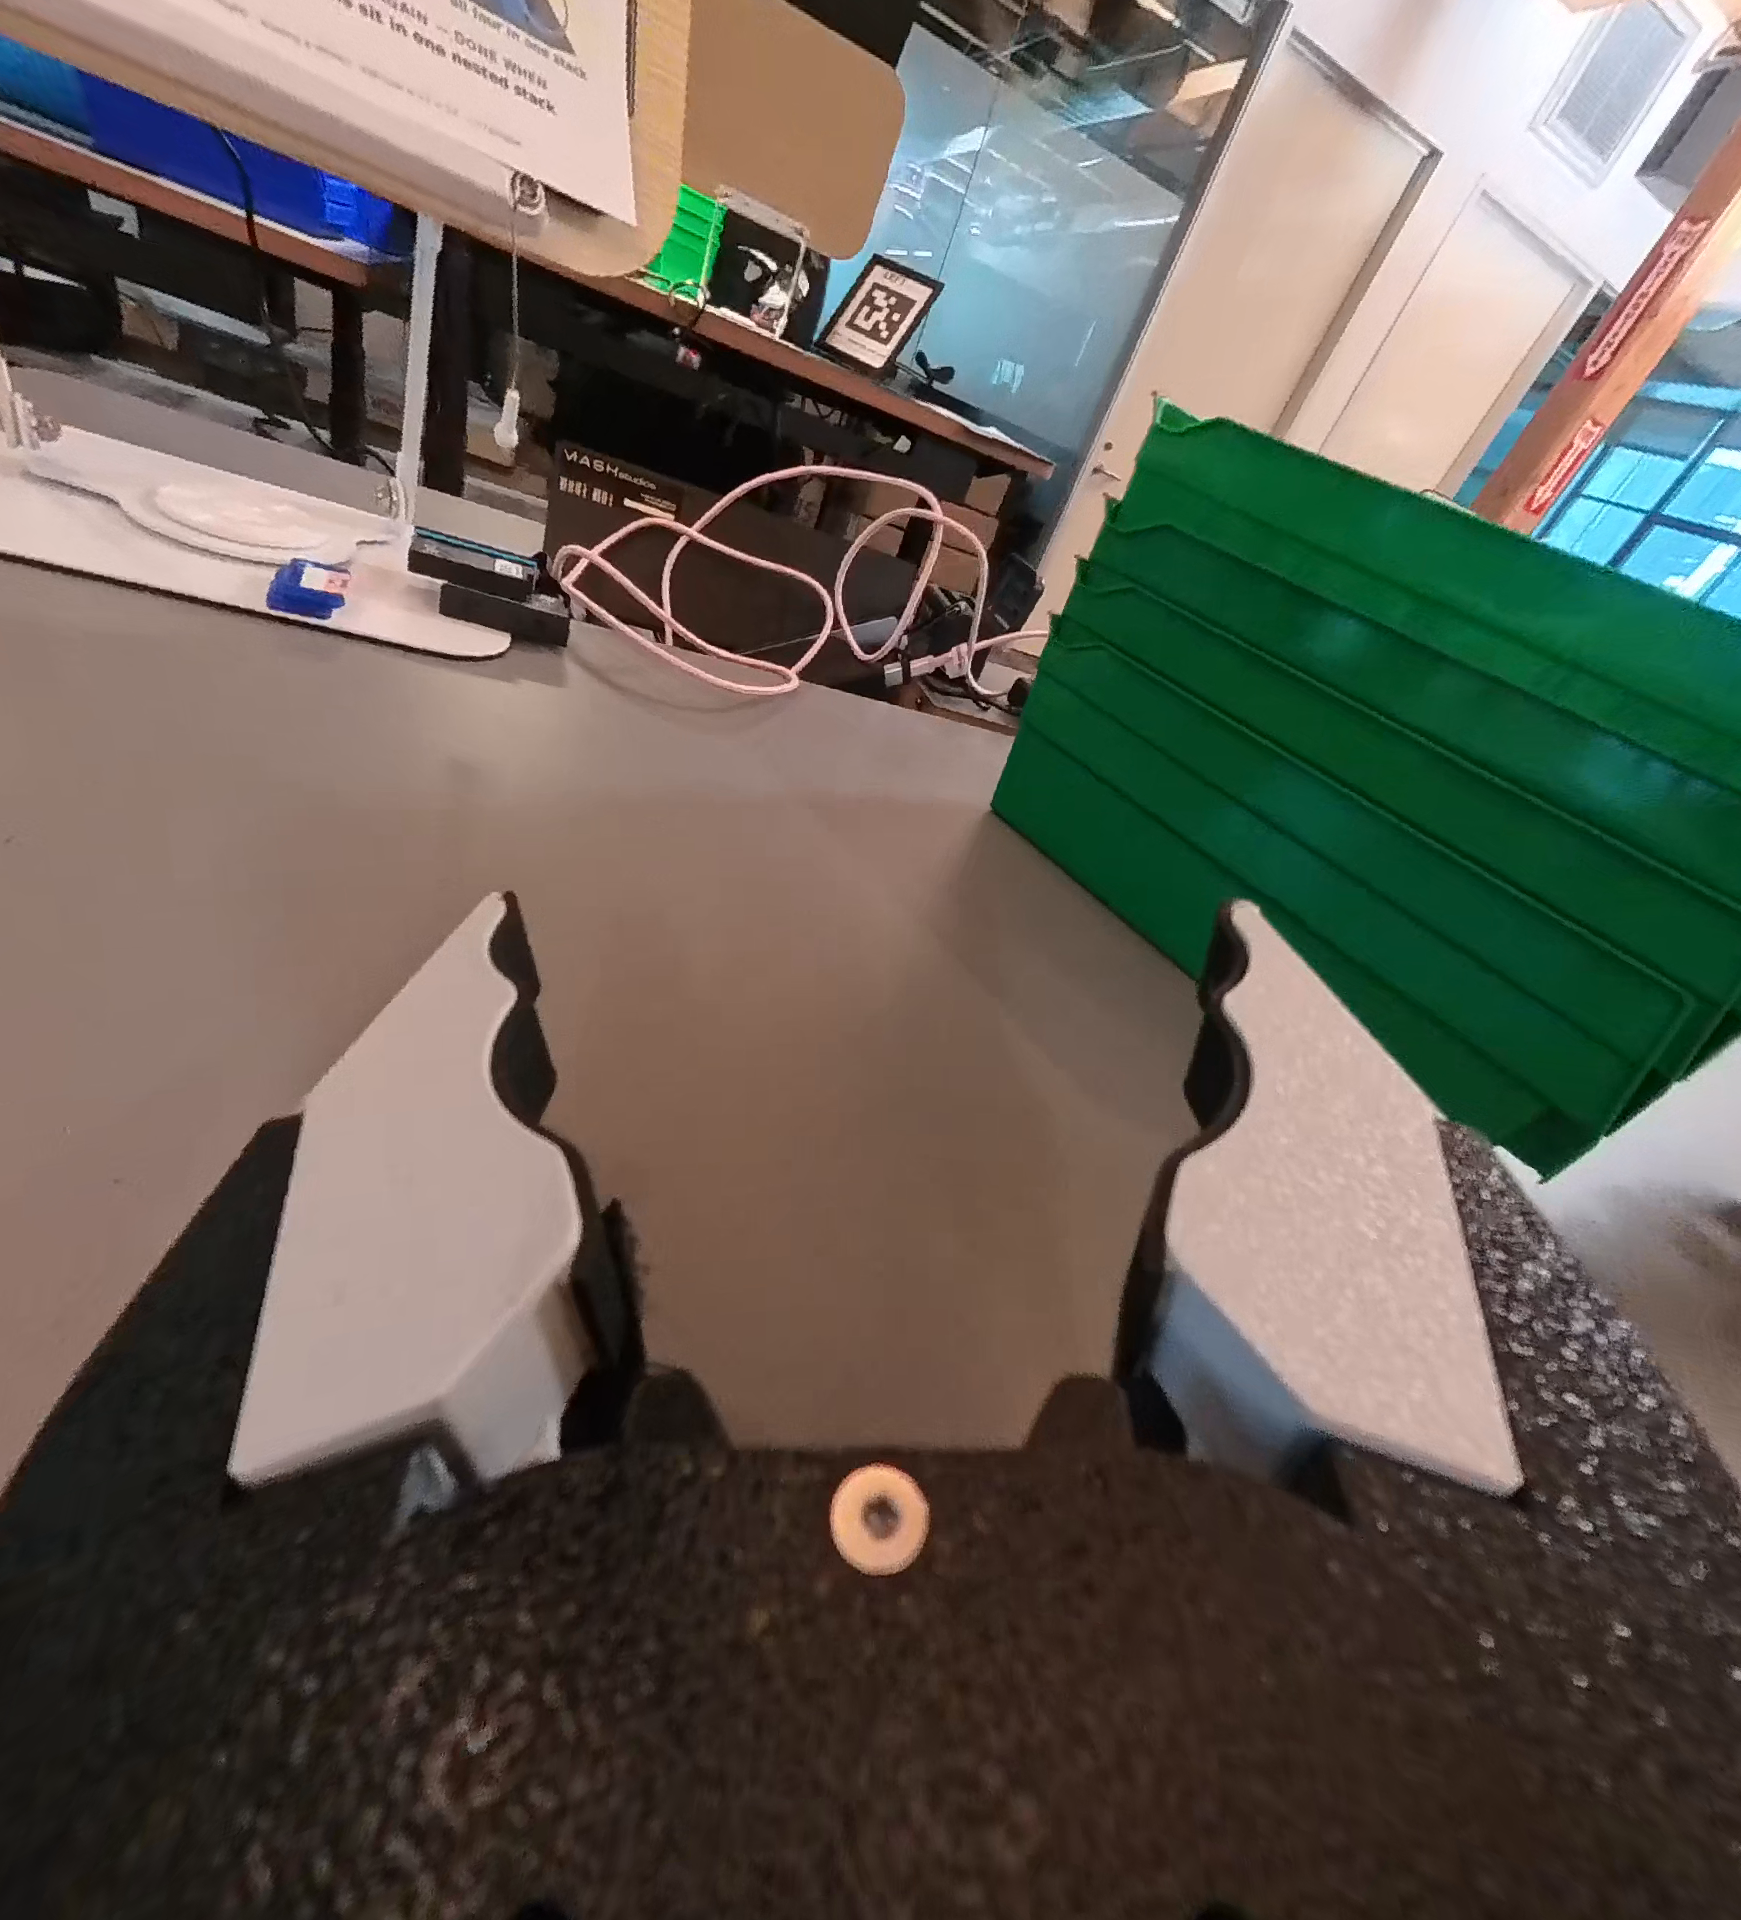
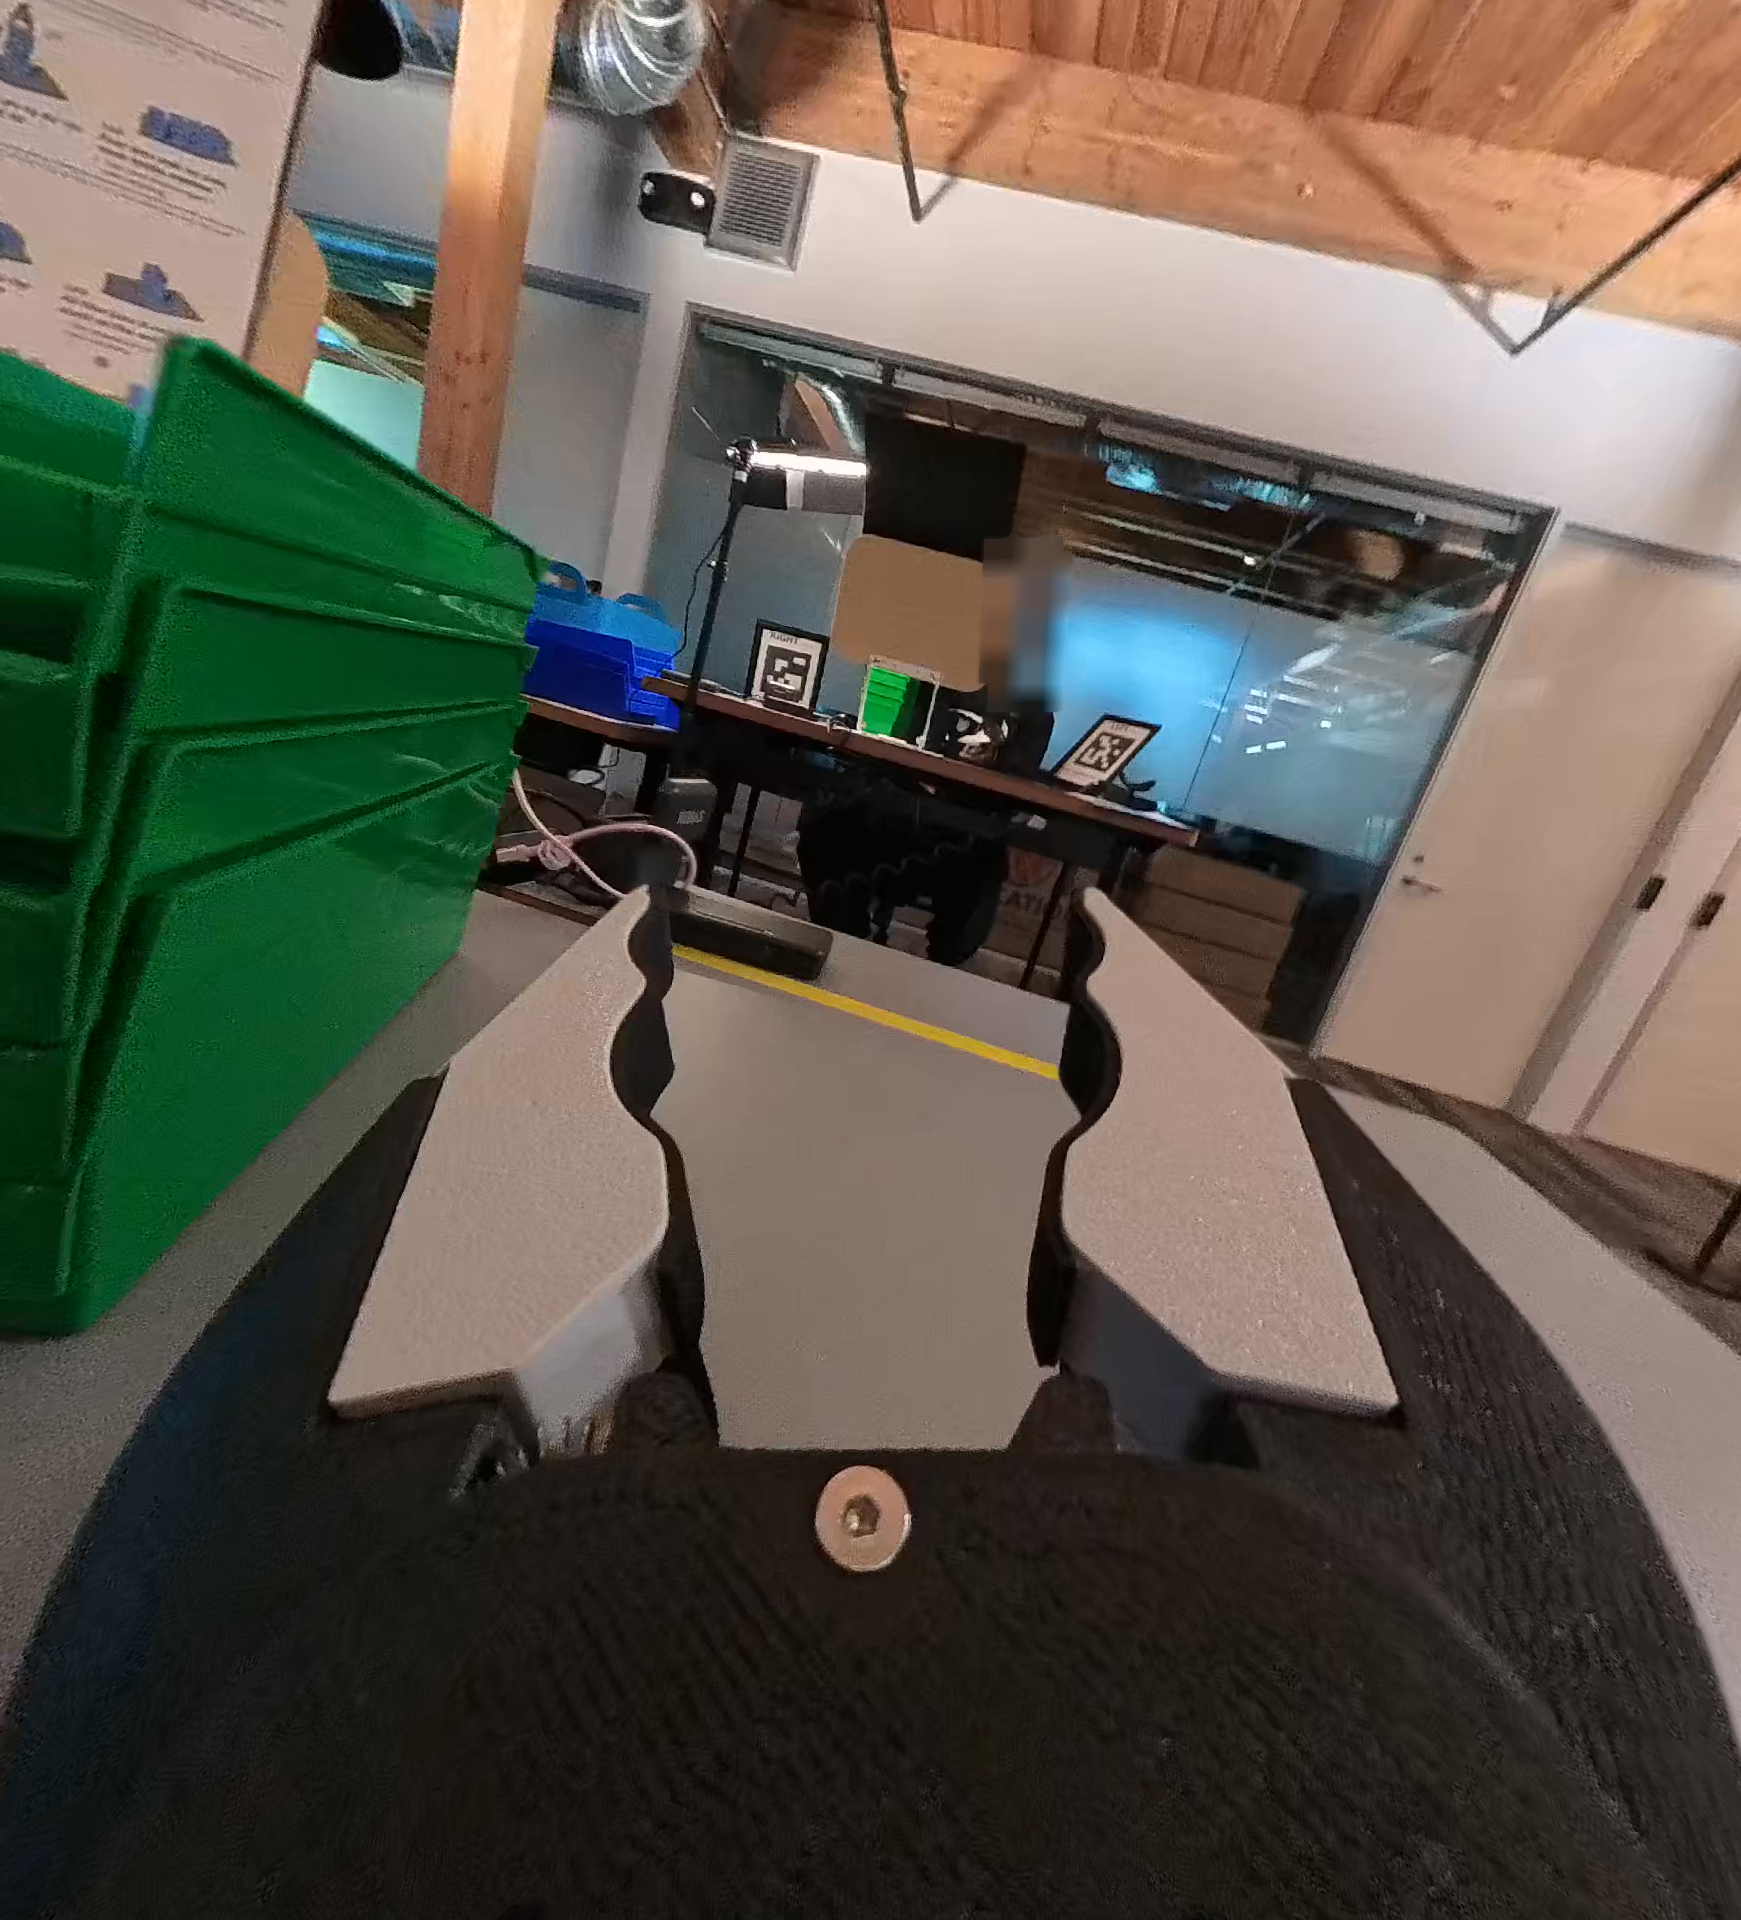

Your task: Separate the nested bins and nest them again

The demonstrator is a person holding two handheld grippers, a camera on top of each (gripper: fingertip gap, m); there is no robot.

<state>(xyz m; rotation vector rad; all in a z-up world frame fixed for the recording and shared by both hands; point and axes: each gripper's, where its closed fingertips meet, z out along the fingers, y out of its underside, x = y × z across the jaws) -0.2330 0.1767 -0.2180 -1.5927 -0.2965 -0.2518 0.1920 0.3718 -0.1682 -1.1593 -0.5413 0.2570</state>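
Note:
A stack of several nested green bins [image 1: 1417,748] stands on the grey table [image 1: 430,831], to the right of my left gripper [image 1: 871,914]. The left gripper is open and empty, its fingers apart from the stack, low over the table. In the right wrist view the same green stack [image 2: 222,790] stands at the left, close beside my right gripper [image 2: 866,904]. The right gripper is open and empty, just above the table [image 2: 866,1195]. The stack sits between the two grippers.
A white stand base [image 1: 170,520] with a hanging instruction sheet, small dark boxes [image 1: 492,582] and a pink cable [image 1: 741,582] lie at the table's far edge. A yellow line [image 2: 866,1008] marks the far edge in the right view. Desks with blue bins [image 2: 606,655] stand behind.

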